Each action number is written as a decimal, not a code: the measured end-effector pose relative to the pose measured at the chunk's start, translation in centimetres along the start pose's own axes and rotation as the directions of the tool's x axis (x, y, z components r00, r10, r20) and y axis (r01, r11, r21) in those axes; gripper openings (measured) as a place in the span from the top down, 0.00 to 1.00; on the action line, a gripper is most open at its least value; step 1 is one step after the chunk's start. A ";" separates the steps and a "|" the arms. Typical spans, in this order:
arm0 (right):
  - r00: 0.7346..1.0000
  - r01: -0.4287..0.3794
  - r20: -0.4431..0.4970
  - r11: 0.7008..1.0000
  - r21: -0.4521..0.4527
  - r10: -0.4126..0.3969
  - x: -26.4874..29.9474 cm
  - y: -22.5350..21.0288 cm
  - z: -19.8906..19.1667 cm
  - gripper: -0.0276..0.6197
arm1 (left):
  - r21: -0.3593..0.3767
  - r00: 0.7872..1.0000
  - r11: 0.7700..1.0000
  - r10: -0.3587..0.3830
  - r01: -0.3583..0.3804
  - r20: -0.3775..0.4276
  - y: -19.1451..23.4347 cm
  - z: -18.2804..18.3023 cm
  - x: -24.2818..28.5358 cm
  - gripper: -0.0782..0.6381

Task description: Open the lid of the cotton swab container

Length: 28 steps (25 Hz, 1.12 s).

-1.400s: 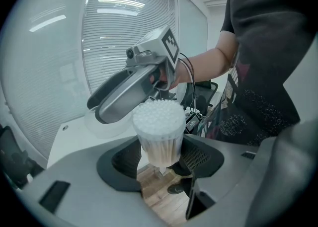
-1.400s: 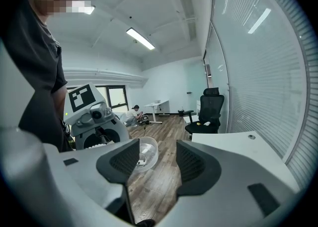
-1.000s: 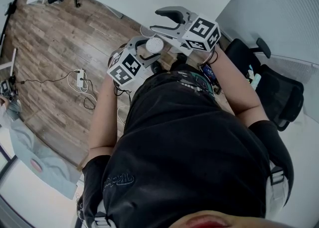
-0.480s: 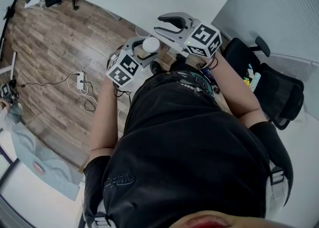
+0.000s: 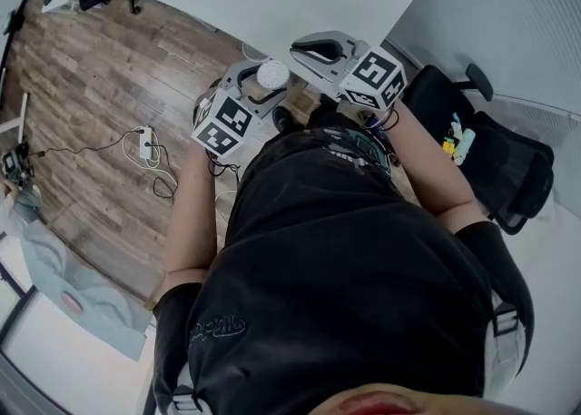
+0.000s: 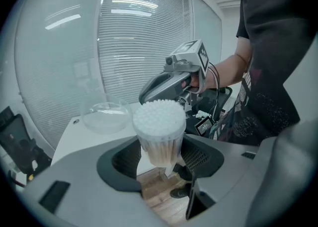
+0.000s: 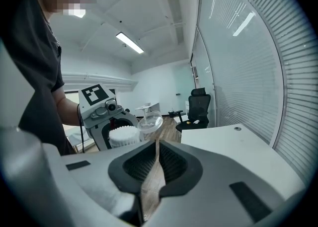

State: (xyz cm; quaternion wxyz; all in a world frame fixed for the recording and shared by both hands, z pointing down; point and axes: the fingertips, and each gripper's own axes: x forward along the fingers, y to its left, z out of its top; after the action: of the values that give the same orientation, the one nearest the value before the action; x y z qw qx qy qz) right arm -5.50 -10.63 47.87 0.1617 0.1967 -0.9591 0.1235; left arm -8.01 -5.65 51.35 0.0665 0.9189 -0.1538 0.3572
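Item: cotton swab container, a clear tub packed with white-tipped swabs, standing upright. It is held in mid-air above the wooden floor, just off the edge of the white table. Holder: left gripper, clenched on the tub's lower body with a pad on either side. Lid: clear, already off the mouth and standing just beside the rim; whether a hinge joins it to the tub cannot be told. Right gripper: jaws just drawn together with nothing between them, tips near the lid; contact cannot be told. Hazards, as judged: the swabs stand exposed and loose, so tipping the left gripper forward would likely shed them to the floor. The grip sits low on smooth plastic, so a knock from the right gripper against lid or rim could twist the tub in the pads. The same knock could flip the lid back over the mouth.
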 end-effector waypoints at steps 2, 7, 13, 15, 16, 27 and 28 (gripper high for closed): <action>1.000 -0.001 -0.008 1.000 0.003 0.001 0.0 0.0 -0.4 0.91 | -0.008 1.000 1.000 0.004 -0.004 0.002 0.2 0.0 0.0 0.53; 0.999 0.014 -0.030 1.000 0.010 -0.014 -0.4 -0.3 -1.2 0.92 | -0.018 1.000 1.000 0.006 -0.006 0.006 0.2 -0.1 -0.1 0.53; 0.999 0.023 -0.044 1.000 0.007 -0.022 -0.4 -0.6 -1.6 0.92 | -0.014 1.000 1.000 -0.004 0.004 0.005 0.3 -0.3 0.0 0.53; 0.998 0.026 -0.048 1.000 0.004 -0.026 -0.2 -0.6 -1.5 0.92 | -0.009 1.000 1.000 -0.004 0.004 0.008 0.4 -0.3 -0.2 0.53; 0.998 0.028 -0.049 1.000 0.003 -0.027 -0.2 -0.6 -1.5 0.92 | -0.005 1.000 1.000 -0.003 0.003 0.011 0.5 -0.3 -0.3 0.53; 0.998 0.043 -0.045 0.999 -0.010 -0.043 -0.3 -0.6 -0.8 0.92 | 0.005 1.000 1.000 -0.012 0.012 0.015 0.8 -0.1 -0.4 0.53; 0.998 0.044 -0.043 0.999 -0.011 -0.044 -0.3 -0.6 -0.8 0.92 | 0.005 1.000 1.000 -0.014 0.014 0.017 0.7 0.0 -0.4 0.53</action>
State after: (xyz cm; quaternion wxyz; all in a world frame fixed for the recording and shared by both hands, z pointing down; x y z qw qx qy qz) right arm -4.76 -10.83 48.55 0.1862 0.2141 -0.9514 0.1194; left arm -8.55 -6.25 51.05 0.0651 0.9232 -0.1470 0.3491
